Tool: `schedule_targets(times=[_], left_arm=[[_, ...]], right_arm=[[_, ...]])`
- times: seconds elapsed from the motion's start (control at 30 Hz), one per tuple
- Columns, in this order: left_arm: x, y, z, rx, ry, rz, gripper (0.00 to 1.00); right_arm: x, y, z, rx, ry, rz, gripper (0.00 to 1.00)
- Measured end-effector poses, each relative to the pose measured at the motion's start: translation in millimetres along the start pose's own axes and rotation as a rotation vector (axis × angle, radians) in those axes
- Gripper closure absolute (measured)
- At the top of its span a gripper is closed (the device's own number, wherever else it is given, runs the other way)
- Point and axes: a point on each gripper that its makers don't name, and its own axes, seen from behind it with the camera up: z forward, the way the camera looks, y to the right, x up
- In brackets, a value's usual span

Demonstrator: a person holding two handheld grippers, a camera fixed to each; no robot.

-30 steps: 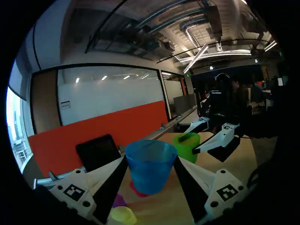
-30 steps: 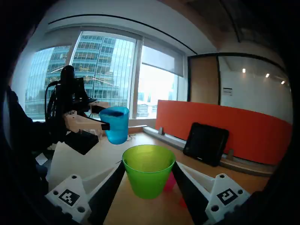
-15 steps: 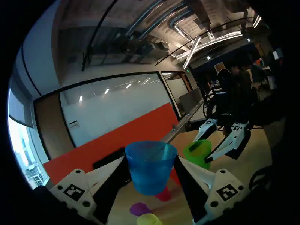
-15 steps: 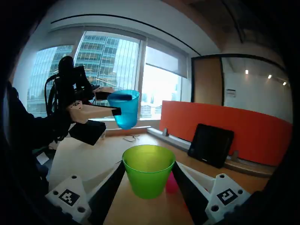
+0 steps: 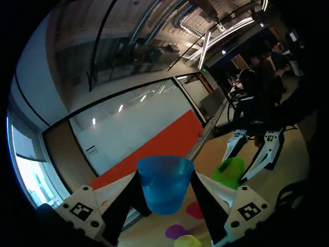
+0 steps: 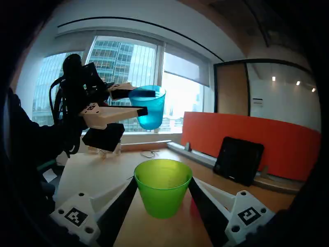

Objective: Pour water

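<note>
Blue cup (image 5: 165, 185) is seen in the left gripper view at the centre, clamped between the two fingers of the left gripper (image 5: 165, 181), which are pressed against its sides just below the rim. The scene behind it is seen strongly tilted. Farther off and to the right, a green cup (image 5: 228, 173) is gripped by the right gripper (image 5: 230, 173), both fingers being set against its sides, above the wooden table (image 5: 283, 164). Near the lower edge, a pink piece (image 5: 193, 210), a purple piece (image 5: 176, 231) and a yellow cup (image 5: 187, 241) are seen on the table close together; what the first two are cannot be told. An orange partition (image 5: 164, 140) is seen behind the blue cup. In the right gripper view, the green cup is held at the centre between the right gripper's fingers, its mouth upward and open to view. The blue cup is seen up and to the left of it, raised well above the tabletop and higher than the green cup, pinched by the left gripper, which is carried by a dark-sleeved arm (image 6: 37, 140). The two cups are kept apart, not touching. A black tablet (image 6: 240, 160) is leaned against the orange partition at the right, and a large window (image 6: 123, 70) is seen behind the blue cup.
</note>
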Motion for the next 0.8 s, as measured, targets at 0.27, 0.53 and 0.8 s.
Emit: schedule_targets(times=[0.27,0.53,0.8], left_arm=[[9.1,-5.8,-0.8,0.021,0.002,0.104,0.15],[17.2,-14.6,-3.8,0.045,0.001,0.188,0.14],[23.3,-21.2,-2.9,0.058,0.001,0.265,0.14]], right_arm=[[-6.3,-9.3,13.6,0.020,-0.006,-0.002,0.09],[-9.8,-20.2,26.8,0.045,-0.007,0.006,0.09],[-15.5,-30.2,36.6,0.070,-0.014,0.013,0.09]])
